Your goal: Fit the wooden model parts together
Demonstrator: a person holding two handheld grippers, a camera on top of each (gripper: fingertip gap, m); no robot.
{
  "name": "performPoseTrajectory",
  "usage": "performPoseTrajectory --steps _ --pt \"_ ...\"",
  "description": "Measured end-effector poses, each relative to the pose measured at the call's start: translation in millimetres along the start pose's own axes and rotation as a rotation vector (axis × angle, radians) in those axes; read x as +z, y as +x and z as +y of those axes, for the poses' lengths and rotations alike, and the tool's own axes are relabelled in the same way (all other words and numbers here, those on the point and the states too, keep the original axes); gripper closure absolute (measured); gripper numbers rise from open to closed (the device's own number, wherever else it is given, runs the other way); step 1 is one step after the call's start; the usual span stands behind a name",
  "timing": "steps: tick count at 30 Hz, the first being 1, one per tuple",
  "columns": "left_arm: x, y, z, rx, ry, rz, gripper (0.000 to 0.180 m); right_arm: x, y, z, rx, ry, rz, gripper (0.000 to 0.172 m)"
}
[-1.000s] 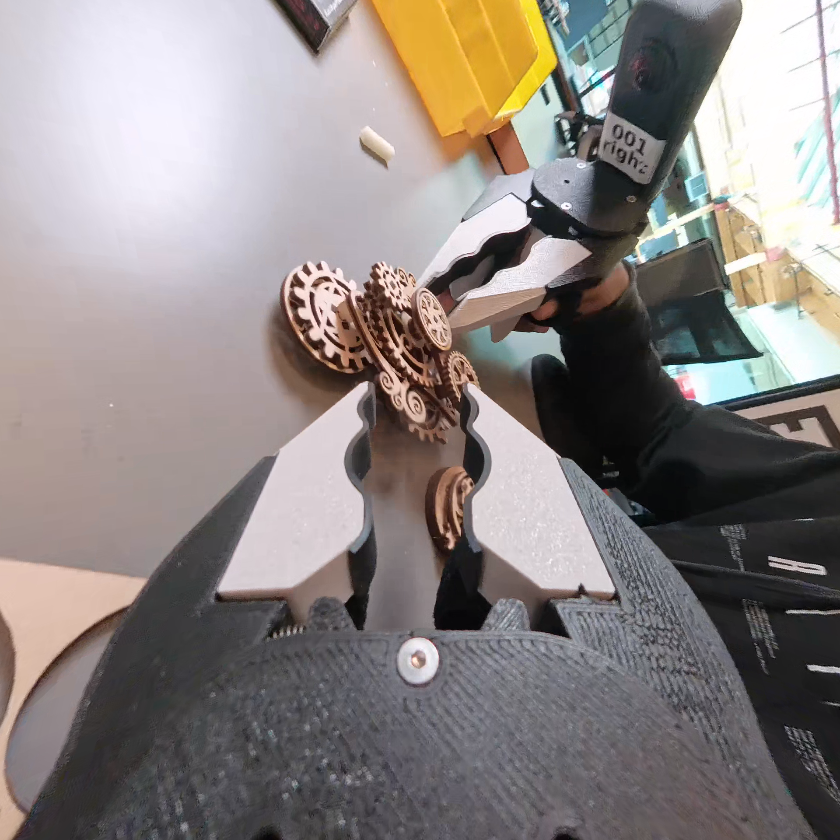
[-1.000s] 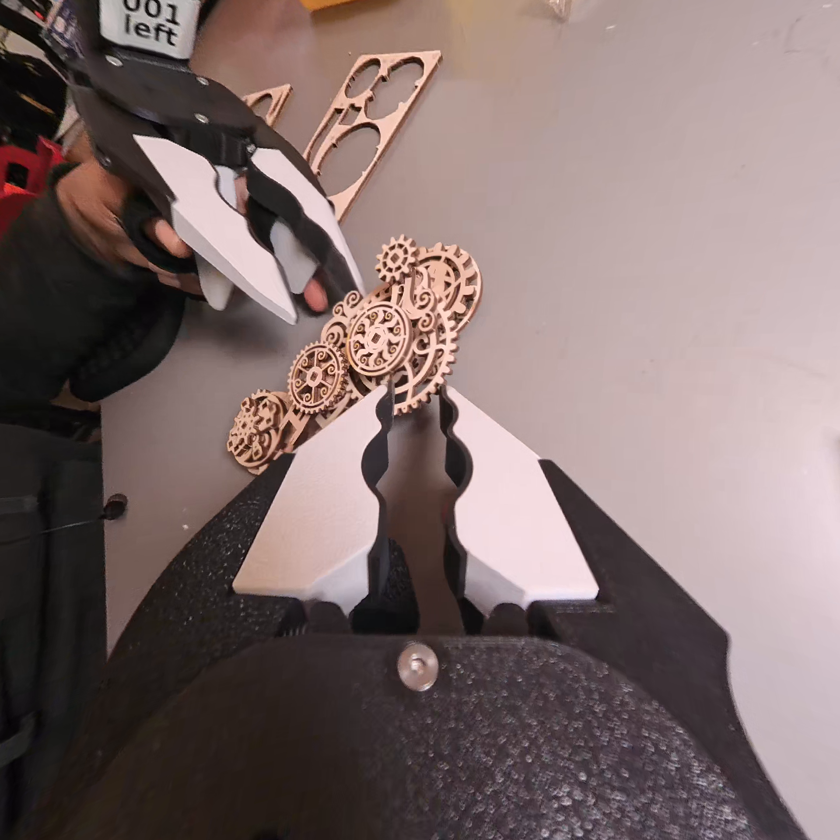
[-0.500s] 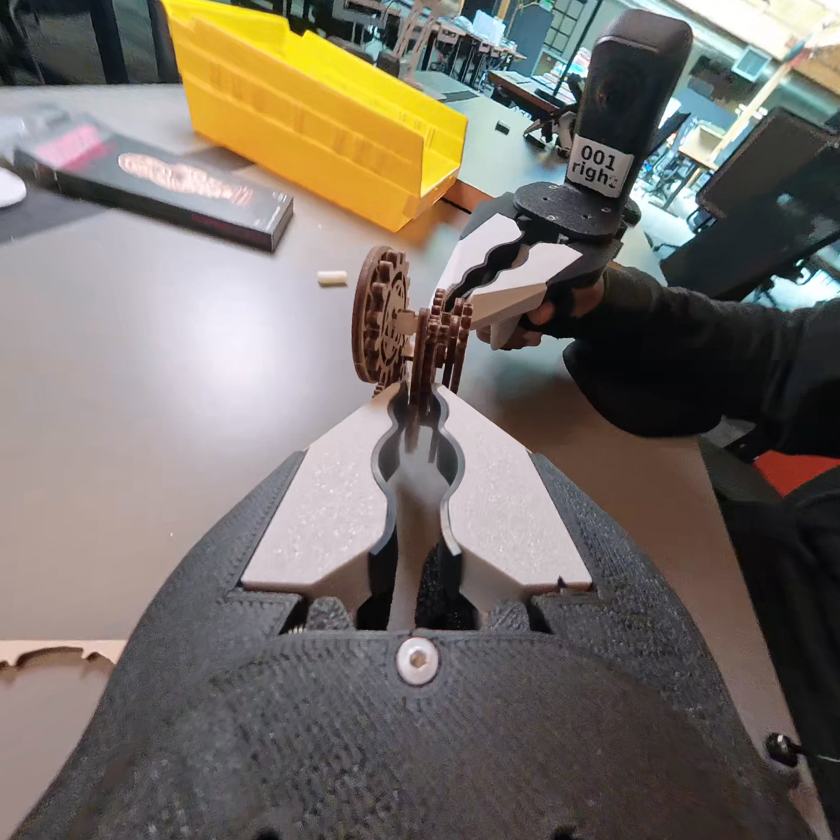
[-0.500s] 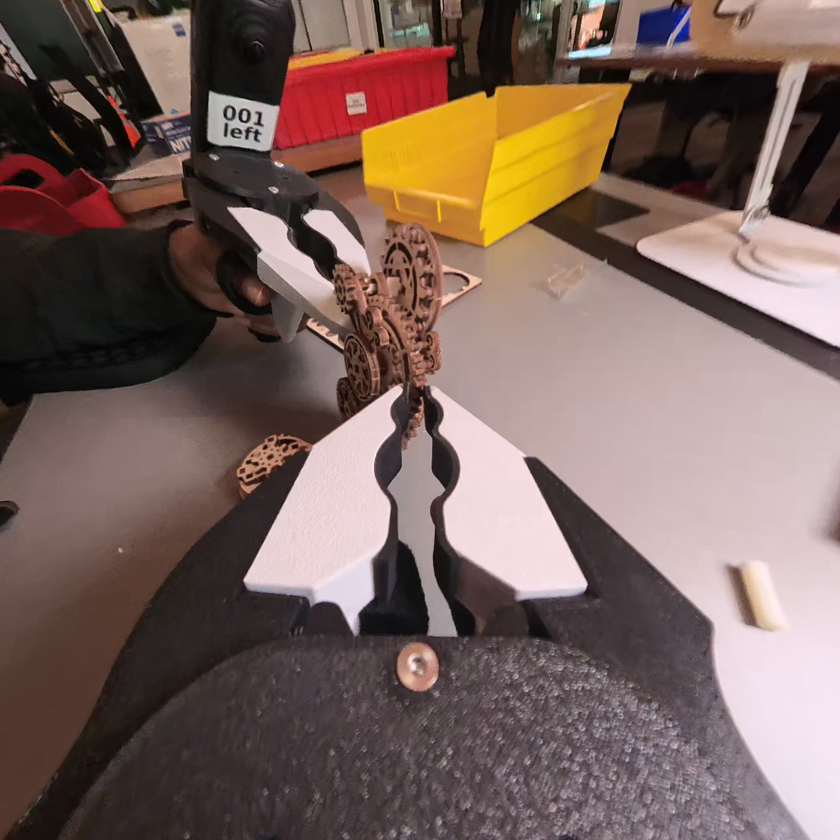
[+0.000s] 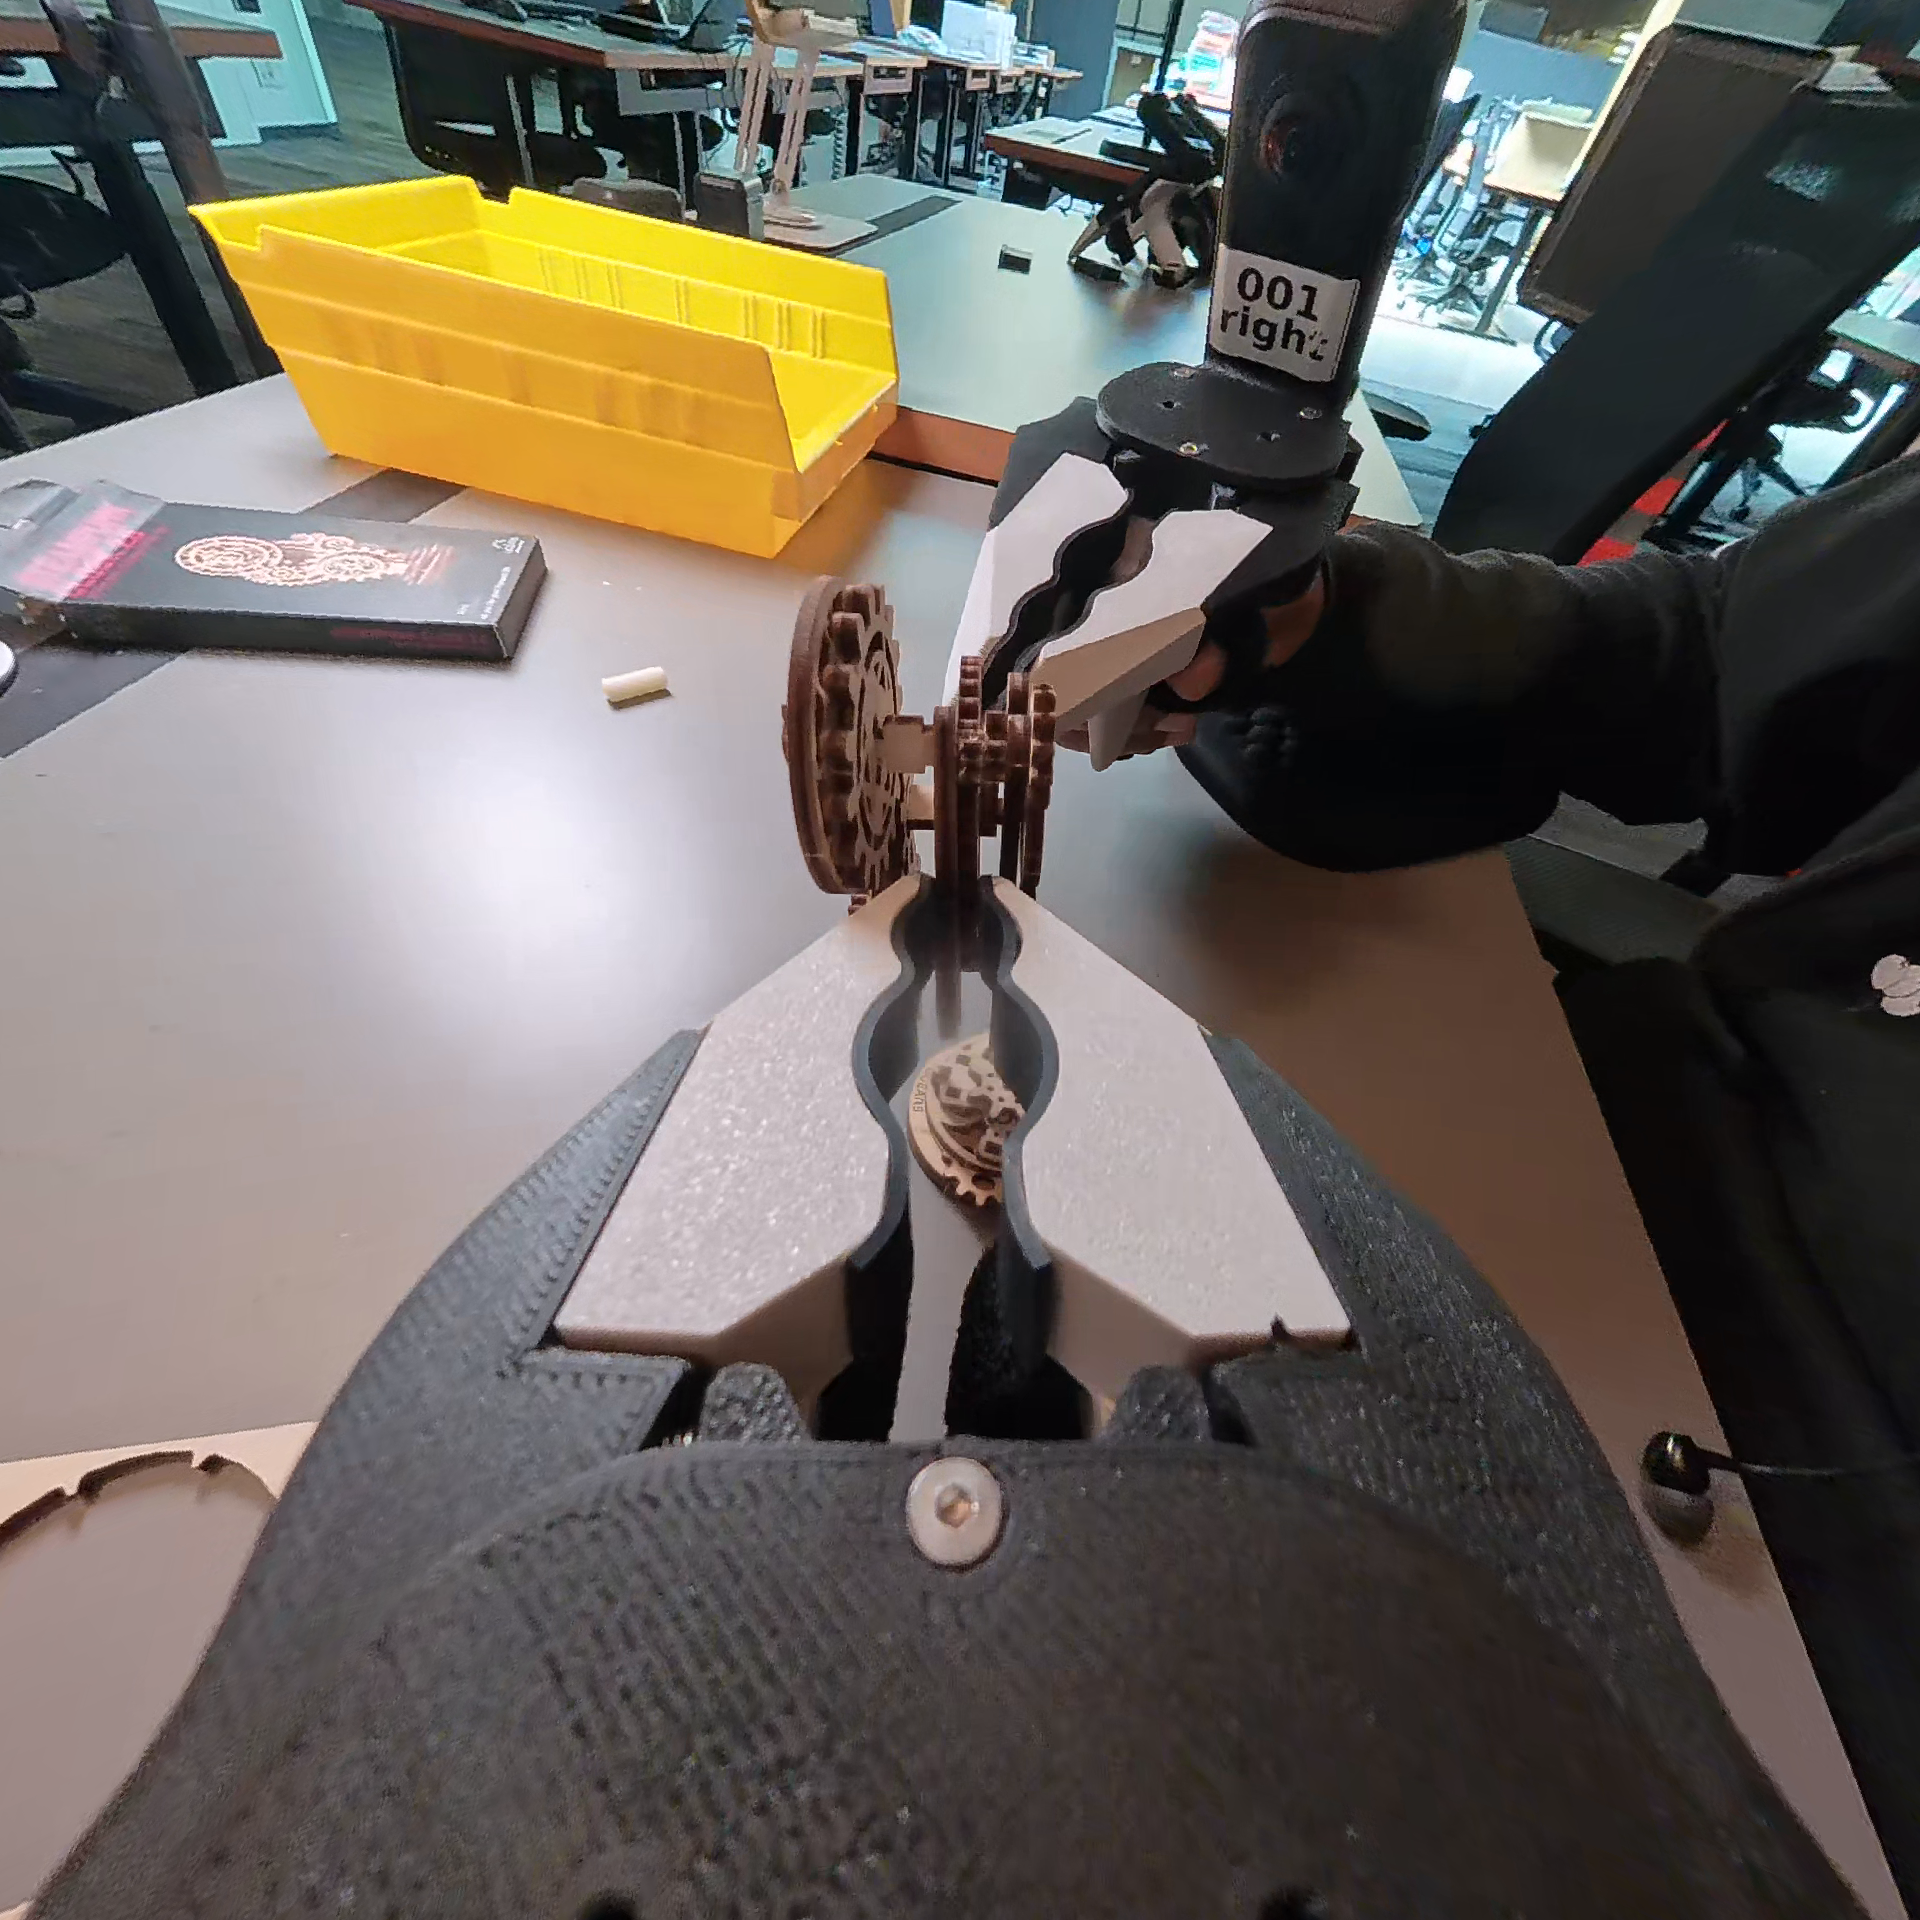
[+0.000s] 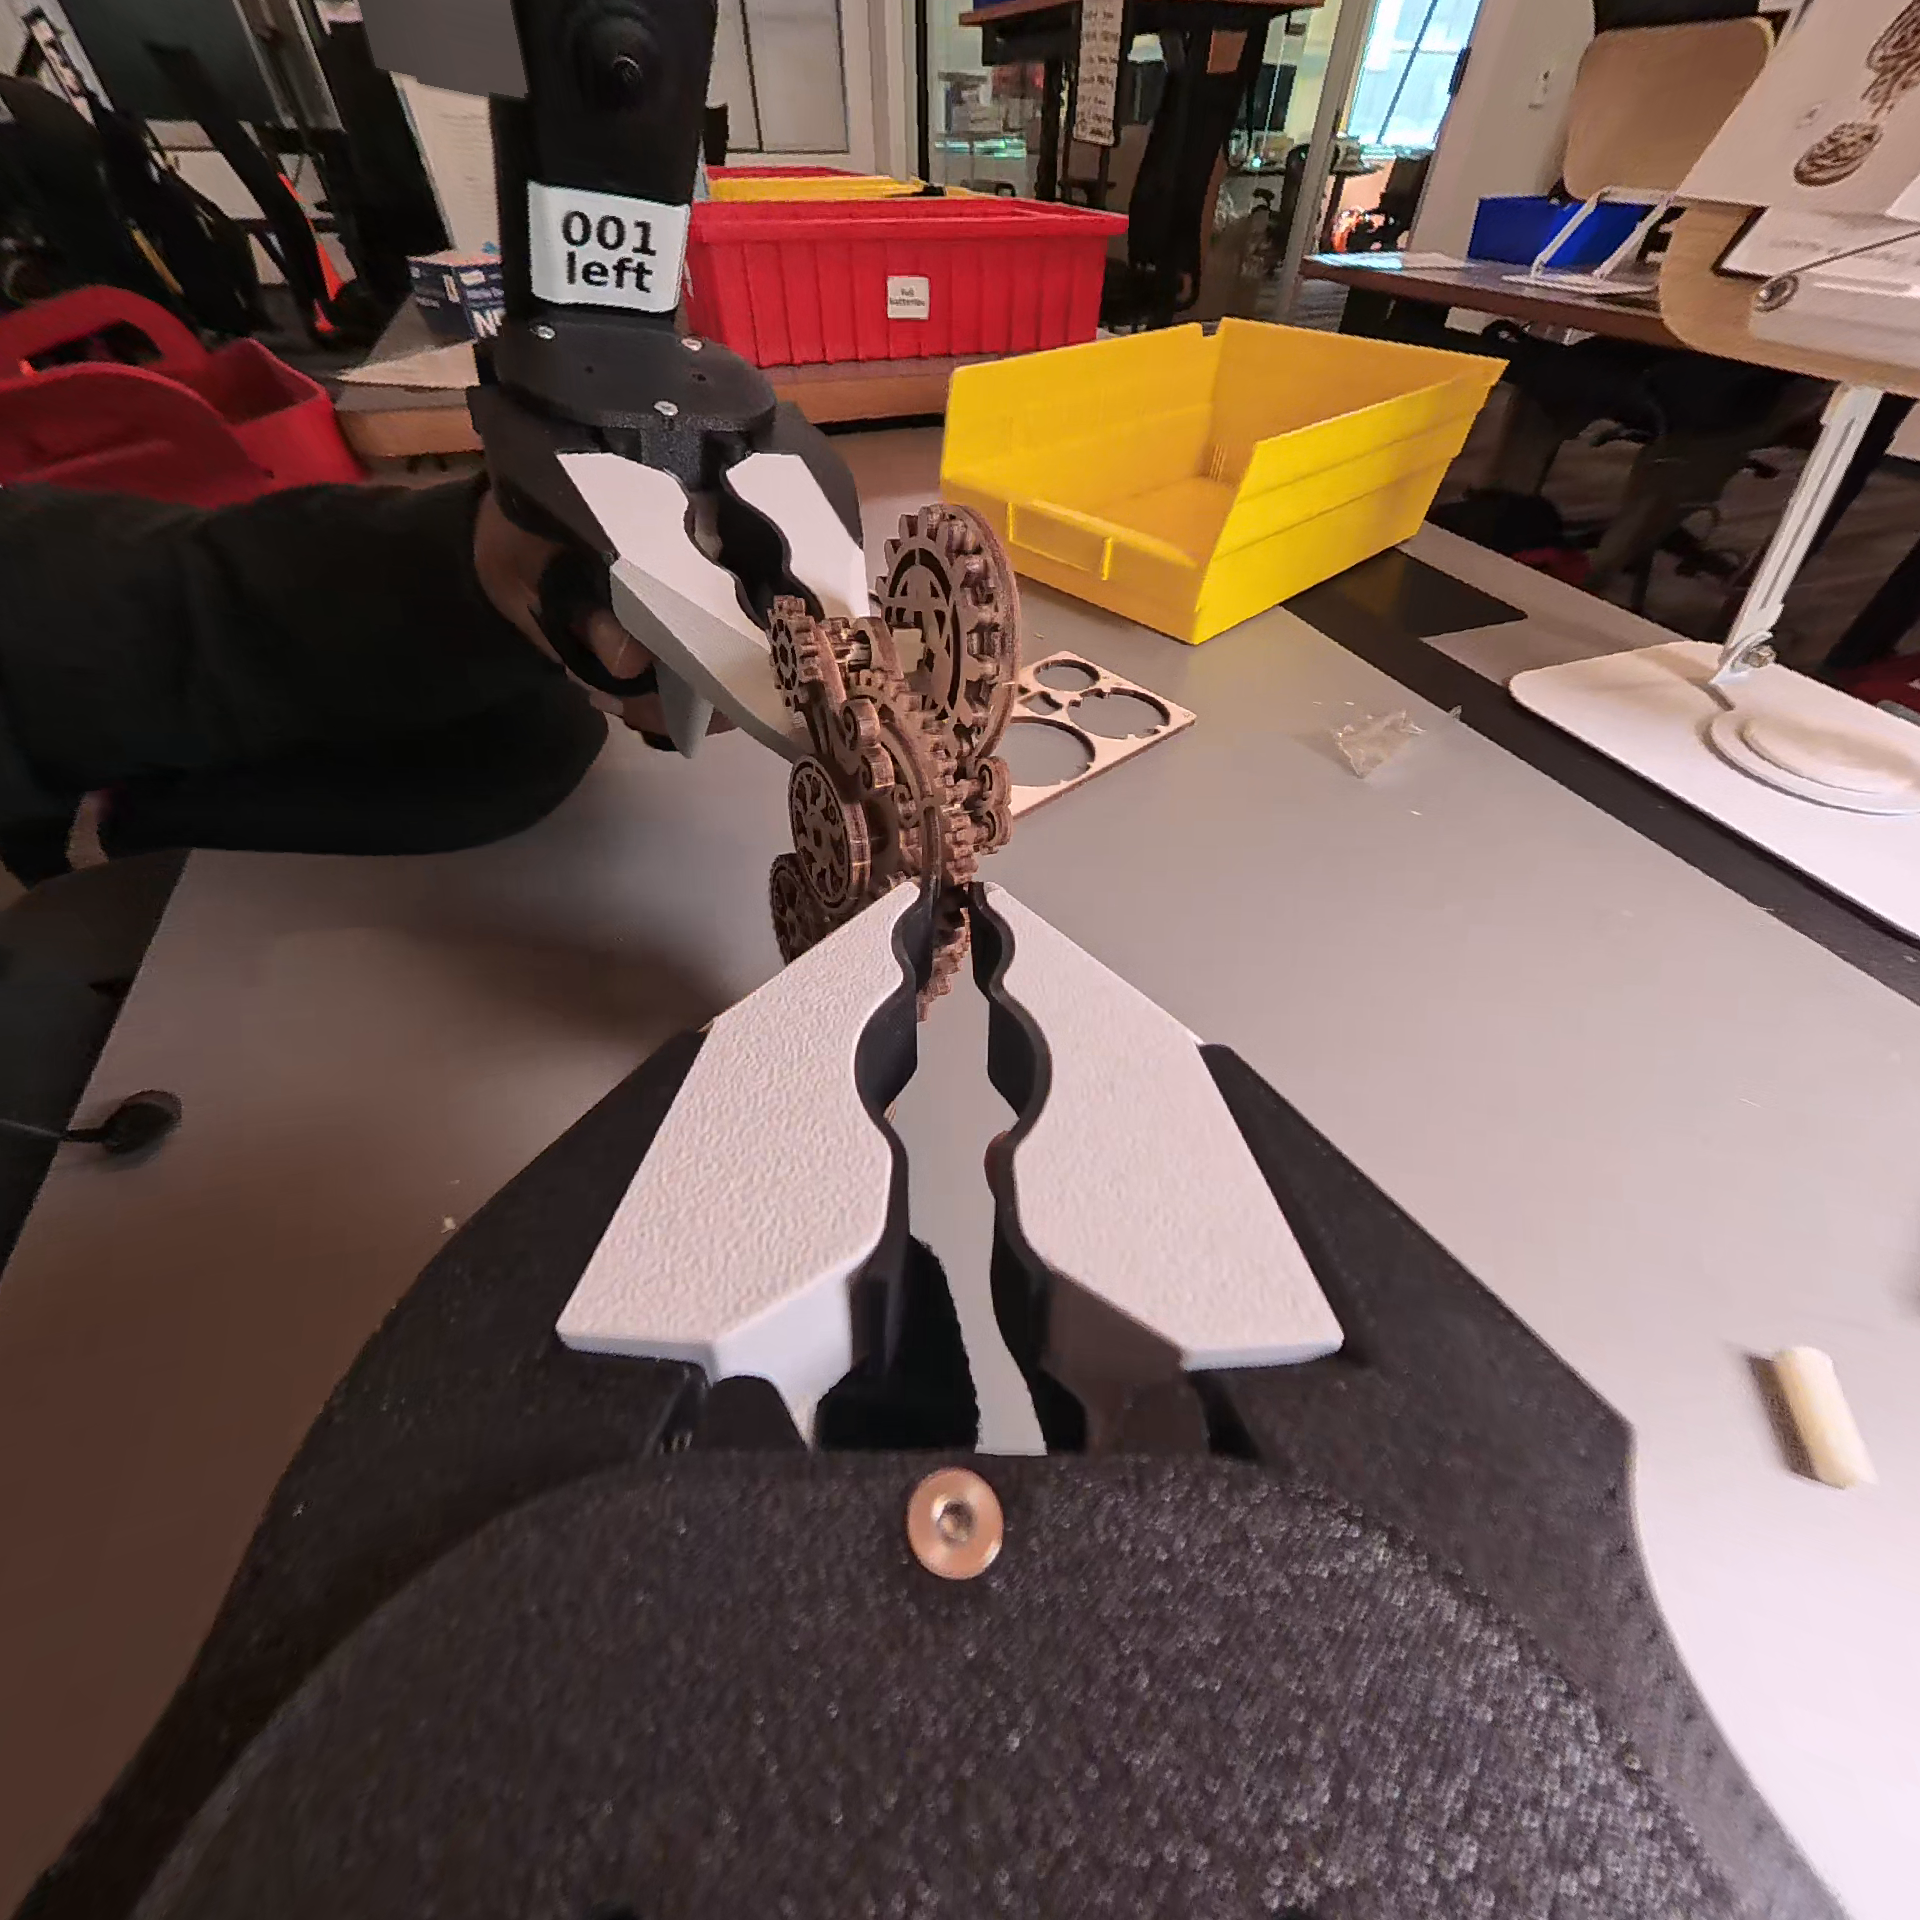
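A brown wooden gear model (image 5: 914,748) is held upright in the air above the grey table (image 5: 364,883), gripped from both ends. My left gripper (image 5: 958,896) is shut on a thin plate at its near edge. My right gripper (image 6: 943,902) is shut on a gear plate at the opposite edge of the model (image 6: 904,727). Each gripper also shows in the other's view, the right one (image 5: 1013,681) and the left one (image 6: 805,727), both clamped on the model. A loose round wooden gear piece (image 5: 961,1117) lies on the table under my left fingers.
A yellow bin (image 5: 561,353) stands at the table's back. A dark flat box (image 5: 281,587) and a small white peg (image 5: 634,686) lie left of the model. A cut-out wooden sheet (image 6: 1101,717) lies behind it. A white stand base (image 6: 1766,748) is at the right. The left gripper's tips are roughly 5 cm from the right gripper's. The small white peg (image 5: 634,686) sits 20 cm or so from the ends of my right fingers. My right wrist view (image 6: 1808,1415) looks at it from another angle.
Both grippers shut on the gear model, which lay flat on the table, and lifted it upright into the air. The small gear piece stayed on the table.
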State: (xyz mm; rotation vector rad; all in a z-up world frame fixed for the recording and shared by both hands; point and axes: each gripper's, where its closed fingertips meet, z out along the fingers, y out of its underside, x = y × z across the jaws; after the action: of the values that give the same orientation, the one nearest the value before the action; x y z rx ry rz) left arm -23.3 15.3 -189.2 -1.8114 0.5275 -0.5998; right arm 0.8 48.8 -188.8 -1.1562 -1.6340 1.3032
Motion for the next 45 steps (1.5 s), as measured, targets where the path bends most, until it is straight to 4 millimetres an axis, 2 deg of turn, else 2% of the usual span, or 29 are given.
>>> performPoseTrajectory --steps 4,7,9,12,13,15,18,20,22,25,31,35,37,40,45 --pt "-4 4 0 0.023 0.002 0.019 0.175 -2 -9 4 -0.018 -0.028 -0.023 0.16" --pt "-9 -1 1 0.036 0.004 0.006 0.175 -6 -16 20 -0.021 -0.13 -0.063 0.144" --pt "-14 -5 -2 0.037 0.019 -0.004 0.175 -7 -28 36 -0.02 -0.223 -0.125 0.137" --pt "-20 -9 -9 0.028 0.055 -0.01 0.175 3 -40 63 -0.072 -0.388 -0.126 0.12" --pt "-21 -9 -12 0.024 0.068 -0.009 0.175 8 -44 70 -0.091 -0.431 -0.119 0.112" --pt "-23 -10 -15 0.016 0.087 -0.014 0.175 21 -50 79 -0.107 -0.49 -0.102 0.107" --pt "-25 -14 -18 -0.016 0.106 -0.019 0.175 33 -44 89 -0.158 -0.56 -0.055 0.111" --pt "-27 -17 -19 -0.034 0.114 -0.025 0.175 37 -40 93 -0.21 -0.595 -0.082 0.124" --pt "-28 -18 -20 -0.035 0.119 -0.031 0.175 37 -35 94 -0.272 -0.618 -0.152 0.125" --pt "-30 -21 -22 -0.021 0.141 -0.053 0.175 37 -14 95 -0.311 -0.675 -0.218 0.125" --pt "-32 -30 -21 0.01 0.178 -0.083 0.176 47 9 93 -0.346 -0.655 -0.343 0.125" --pt "-30 -33 -20 0.013 0.21 -0.081 0.176 48 33 87 -0.371 -0.663 -0.252 0.125" --pt "-27 -33 -20 0.018 0.223 -0.081 0.176 43 36 78 -0.328 -0.612 -0.213 0.124" --pt "-21 -36 -24 0.027 0.252 -0.079 0.175 31 41 76 -0.286 -0.587 -0.117 0.121" --pt "-10 -56 -43 0.022 0.329 -0.098 0.175 39 35 88 -0.112 -0.585 0.017 0.118"
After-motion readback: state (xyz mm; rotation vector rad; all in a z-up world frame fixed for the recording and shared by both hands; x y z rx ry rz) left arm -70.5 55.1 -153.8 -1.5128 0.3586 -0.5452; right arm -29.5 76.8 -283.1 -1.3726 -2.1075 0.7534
